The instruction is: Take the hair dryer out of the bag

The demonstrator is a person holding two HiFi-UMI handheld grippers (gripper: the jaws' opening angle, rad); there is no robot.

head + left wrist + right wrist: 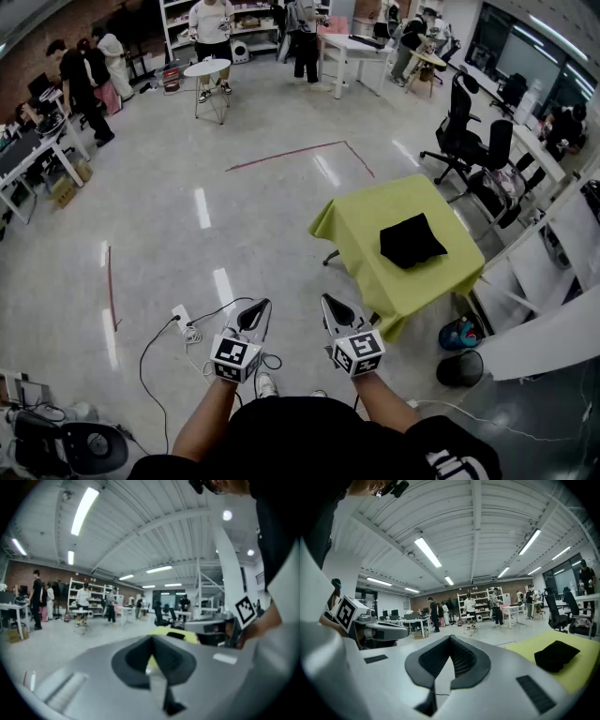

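Hair dryer was out of sight, probably inside the black bag [411,240] lying on the yellow table [361,220]. Left gripper [260,307] and right gripper [330,304] were clenched on nothing, well short of the table, the approach not yet made.

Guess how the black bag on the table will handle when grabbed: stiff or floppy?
Probably floppy: the bag lies slumped with rumpled edges. Its middle bulges, so likely some weight inside. A push may drag the loose tablecloth along.
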